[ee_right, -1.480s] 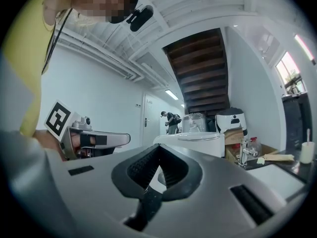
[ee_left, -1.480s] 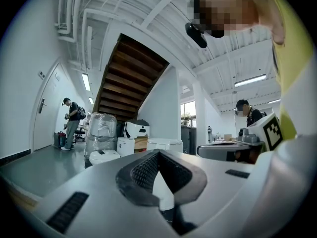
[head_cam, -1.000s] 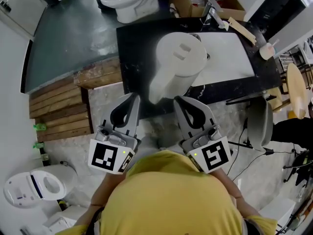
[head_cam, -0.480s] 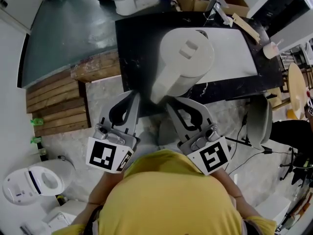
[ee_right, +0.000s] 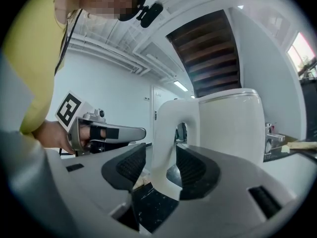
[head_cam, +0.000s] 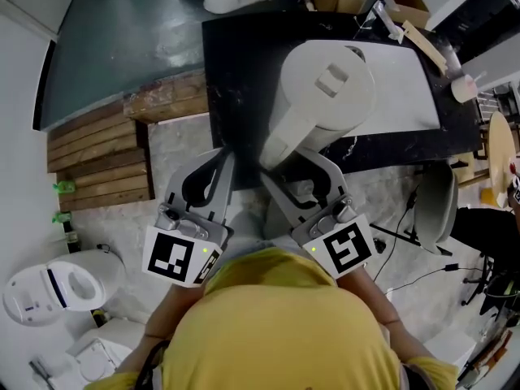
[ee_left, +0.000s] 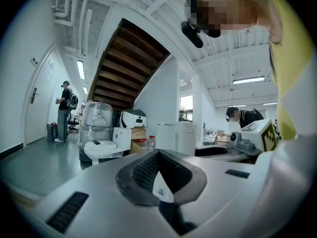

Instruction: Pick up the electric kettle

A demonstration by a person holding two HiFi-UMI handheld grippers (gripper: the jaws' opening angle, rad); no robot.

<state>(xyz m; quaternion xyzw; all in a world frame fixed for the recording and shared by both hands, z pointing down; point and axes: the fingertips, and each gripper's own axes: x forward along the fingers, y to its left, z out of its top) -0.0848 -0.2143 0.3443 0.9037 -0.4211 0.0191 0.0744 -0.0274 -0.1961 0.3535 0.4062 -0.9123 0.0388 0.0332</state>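
Observation:
A white electric kettle (head_cam: 325, 96) stands near the front edge of the black counter (head_cam: 236, 71), with its handle (head_cam: 280, 140) turned toward me. My right gripper (head_cam: 294, 162) is level with the handle, and its jaws are opening. In the right gripper view the handle (ee_right: 168, 138) stands between the two dark pads (ee_right: 126, 167) with a gap on each side, and the kettle's body (ee_right: 233, 123) rises behind. My left gripper (head_cam: 226, 154) is shut and empty, just left of the handle at the counter's edge. The left gripper view shows the kettle (ee_left: 181, 138) ahead of the left gripper (ee_left: 158, 152).
A white sink basin (head_cam: 406, 88) with a faucet (head_cam: 382, 10) lies behind the kettle. Wooden pallets (head_cam: 97, 169) and a toilet (head_cam: 57, 283) are on the floor to the left, and a chair (head_cam: 435, 205) to the right. Two people (ee_left: 63, 110) (ee_left: 245, 118) stand far off.
My right gripper's jaws went from shut to wide apart and shifted left, so the kettle's handle now stands between them. The left gripper stayed shut and barely moved.

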